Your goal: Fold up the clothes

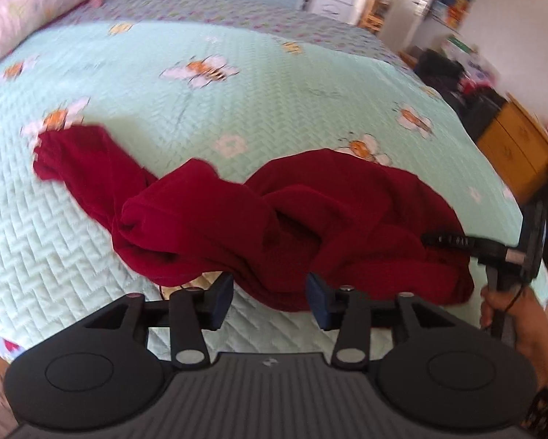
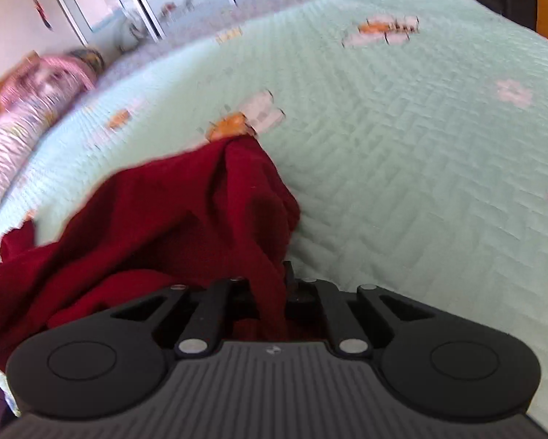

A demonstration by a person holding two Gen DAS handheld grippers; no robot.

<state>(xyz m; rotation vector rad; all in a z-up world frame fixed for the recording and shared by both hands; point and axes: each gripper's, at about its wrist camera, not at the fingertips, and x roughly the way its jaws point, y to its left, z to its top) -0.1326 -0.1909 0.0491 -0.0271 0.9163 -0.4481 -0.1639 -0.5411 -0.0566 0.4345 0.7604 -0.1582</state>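
Your left gripper [image 1: 270, 292] is hovering spread at the red garment's [image 1: 259, 219] near edge. Your right gripper [image 2: 270, 285] is pinching its fabric, reaching in level from the side.

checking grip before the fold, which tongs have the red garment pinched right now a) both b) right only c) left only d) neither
b, the right tongs are shut on the red garment, with cloth running between their fingers, while the left tongs stand open at its near edge on the quilt.
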